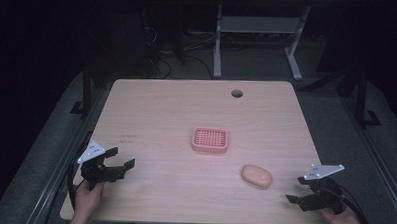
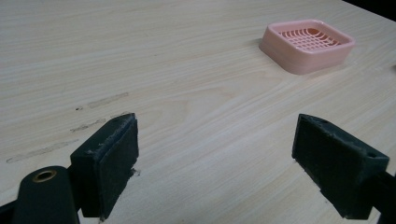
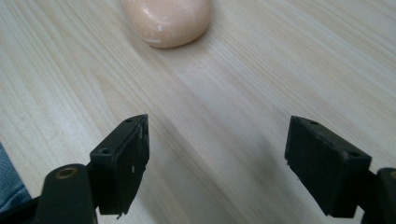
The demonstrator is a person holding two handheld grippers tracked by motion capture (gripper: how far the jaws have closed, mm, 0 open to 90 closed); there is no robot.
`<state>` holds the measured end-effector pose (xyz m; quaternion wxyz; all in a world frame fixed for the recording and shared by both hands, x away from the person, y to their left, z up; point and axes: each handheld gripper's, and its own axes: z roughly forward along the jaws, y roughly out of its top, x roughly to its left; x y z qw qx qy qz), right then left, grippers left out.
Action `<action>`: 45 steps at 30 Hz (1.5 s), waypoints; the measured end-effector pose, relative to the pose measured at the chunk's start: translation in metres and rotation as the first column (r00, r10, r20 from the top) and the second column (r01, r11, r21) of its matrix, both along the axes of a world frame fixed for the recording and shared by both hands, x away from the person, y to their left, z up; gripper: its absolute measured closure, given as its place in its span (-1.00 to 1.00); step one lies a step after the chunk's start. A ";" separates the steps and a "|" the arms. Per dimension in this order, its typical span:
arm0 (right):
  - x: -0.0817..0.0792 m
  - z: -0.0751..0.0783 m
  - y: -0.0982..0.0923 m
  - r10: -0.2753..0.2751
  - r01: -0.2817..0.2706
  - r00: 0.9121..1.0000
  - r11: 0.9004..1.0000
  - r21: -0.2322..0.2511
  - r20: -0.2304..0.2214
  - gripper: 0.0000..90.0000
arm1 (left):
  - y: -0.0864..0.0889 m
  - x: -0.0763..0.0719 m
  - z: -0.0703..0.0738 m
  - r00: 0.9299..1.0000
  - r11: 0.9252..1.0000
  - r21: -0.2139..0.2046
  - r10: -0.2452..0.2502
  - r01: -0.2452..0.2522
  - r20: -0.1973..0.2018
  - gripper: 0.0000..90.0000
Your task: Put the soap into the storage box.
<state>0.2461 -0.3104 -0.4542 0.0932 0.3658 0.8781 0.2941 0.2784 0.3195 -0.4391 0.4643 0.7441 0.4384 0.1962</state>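
A pink slotted soap dish (image 1: 210, 140) sits near the middle of the wooden table (image 1: 151, 110); the left gripper view has the dish (image 2: 307, 44) at upper right. A peach oval soap bar (image 1: 257, 175) lies to the dish's right, nearer the front edge. My left gripper (image 1: 120, 158) hovers at the front left corner, open, jaws wide with bare wood between them (image 2: 215, 149). My right gripper (image 1: 298, 189) is at the front right, open and empty, a short way right of the soap, which lies ahead of its jaws (image 3: 166, 21).
A round cable hole (image 1: 236, 93) sits near the table's far edge. Beyond the table stand white desk legs (image 1: 218, 42) and cables on a dark floor. Faint scuff marks (image 2: 100, 100) streak the wood ahead of my left gripper.
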 end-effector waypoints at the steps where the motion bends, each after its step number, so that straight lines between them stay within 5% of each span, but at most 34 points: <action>1: 0.000 0.000 0.001 0.004 -0.004 1.000 1.000 -0.002 0.008 -0.52 | 0.000 0.000 0.000 1.000 1.000 -0.001 0.001 -0.001 -0.001 -0.68; 45: 0.014 0.014 0.039 0.117 -0.116 0.993 0.991 -0.059 0.014 -0.52 | -0.003 -0.001 0.000 1.000 1.000 0.003 -0.005 0.005 0.007 -0.68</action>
